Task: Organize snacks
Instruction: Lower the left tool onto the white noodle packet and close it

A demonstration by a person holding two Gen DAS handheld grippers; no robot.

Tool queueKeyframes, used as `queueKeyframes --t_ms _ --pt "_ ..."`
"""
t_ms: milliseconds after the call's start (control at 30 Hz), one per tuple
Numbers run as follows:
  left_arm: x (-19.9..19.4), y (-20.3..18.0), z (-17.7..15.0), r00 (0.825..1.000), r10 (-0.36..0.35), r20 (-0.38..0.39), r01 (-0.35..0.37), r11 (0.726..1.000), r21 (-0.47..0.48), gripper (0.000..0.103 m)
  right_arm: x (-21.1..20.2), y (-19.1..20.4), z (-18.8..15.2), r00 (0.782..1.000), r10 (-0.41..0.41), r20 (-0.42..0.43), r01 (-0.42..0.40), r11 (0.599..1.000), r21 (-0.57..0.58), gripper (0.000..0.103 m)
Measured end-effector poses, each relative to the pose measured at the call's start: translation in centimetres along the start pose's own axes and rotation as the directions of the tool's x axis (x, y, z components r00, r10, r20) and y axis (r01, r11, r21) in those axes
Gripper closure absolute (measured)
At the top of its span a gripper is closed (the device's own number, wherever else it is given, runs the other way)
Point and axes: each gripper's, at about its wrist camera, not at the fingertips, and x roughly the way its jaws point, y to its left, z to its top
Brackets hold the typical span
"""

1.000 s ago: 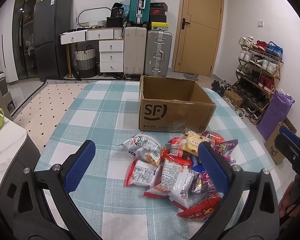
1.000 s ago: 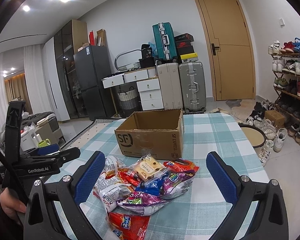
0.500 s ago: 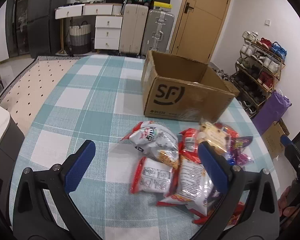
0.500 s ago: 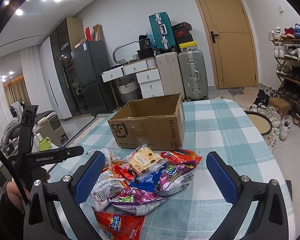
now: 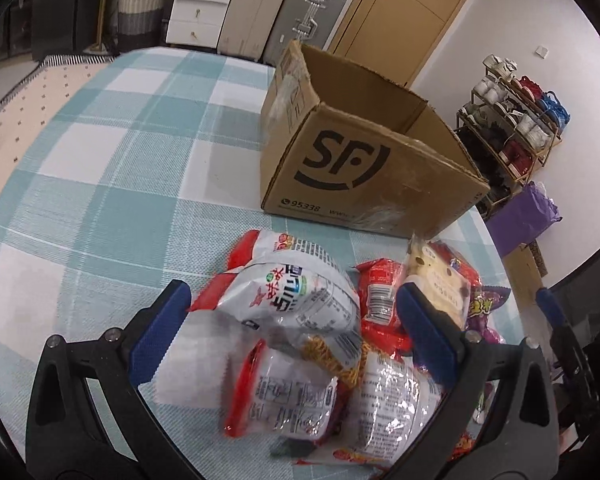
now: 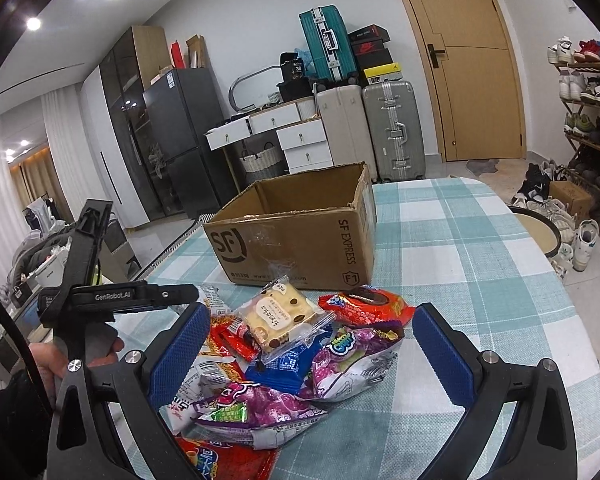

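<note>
Evidently the work stands at the first pick: the snack pile (image 5: 340,340) lies loose on the checked worktop (image 5: 112,184), and the cardboard box (image 5: 364,160) beyond it shows no snack in the part of its interior that is visible.

The left gripper (image 5: 288,320) has its fingers spread wide and empty. Between them lies a white and red noodle packet (image 5: 296,292), its near edge just beside the left-hand finger; a second white packet (image 5: 288,396) sits closer in, beneath it.

The right gripper (image 6: 308,344) is likewise spread and holds nothing. A biscuit pack (image 6: 276,316) and a purple sweet bag (image 6: 352,360) lie between and ahead of its fingers.

Judgement: the next move calls for the left fingers to settle around the noodle packet and close gently, since the inflated film may slip or crush, then lift it clear of the neighbours and carry it forward over the box rim.
</note>
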Motion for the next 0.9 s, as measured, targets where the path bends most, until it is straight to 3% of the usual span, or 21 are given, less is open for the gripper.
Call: queueKeyframes --t_ms 233,367,400,467,600,667,900 --pt "2.5 1.1 1.0 0.996 -0.076 -0.037 0.073 0.994 -0.076 0.002 1.2 -0.8 -0.4 1.000 0.006 -0.015 -0.006 1.000 0.018 0.000" --pt "3.6 2.5 1.3 0.986 -0.153 -0.059 0.143 0.977 -0.155 0.017 1.3 -1.1 -0.6 1.000 0.008 -0.022 -0.008 1.000 0.030 0.000" --pt "3.8 2.6 1.4 0.986 -0.157 -0.062 0.145 0.976 -0.161 0.020 1.2 -1.1 -0.6 1.000 0.010 -0.021 -0.009 0.999 0.032 0.000" --pt "4.4 2.6 1.5 0.986 -0.150 -0.075 0.138 0.979 -0.153 0.039 1.1 -1.1 -0.7 1.000 0.011 -0.016 -0.010 0.999 0.034 0.000" --pt "4.8 2.7 1.7 0.985 -0.161 -0.066 0.151 0.978 -0.142 0.042 0.6 -0.9 -0.9 1.000 0.014 -0.010 -0.014 0.999 0.035 0.000" --pt "4.7 3.0 1.8 0.986 -0.157 -0.056 0.148 0.978 -0.150 0.057 0.4 -0.7 -0.9 1.000 0.014 -0.008 -0.014 0.999 0.032 0.000" --pt "3.9 2.9 1.9 0.991 -0.134 -0.024 0.131 0.985 -0.112 0.060 -0.4 -0.4 -1.2 1.000 0.011 0.005 -0.011 1.000 0.027 0.000"
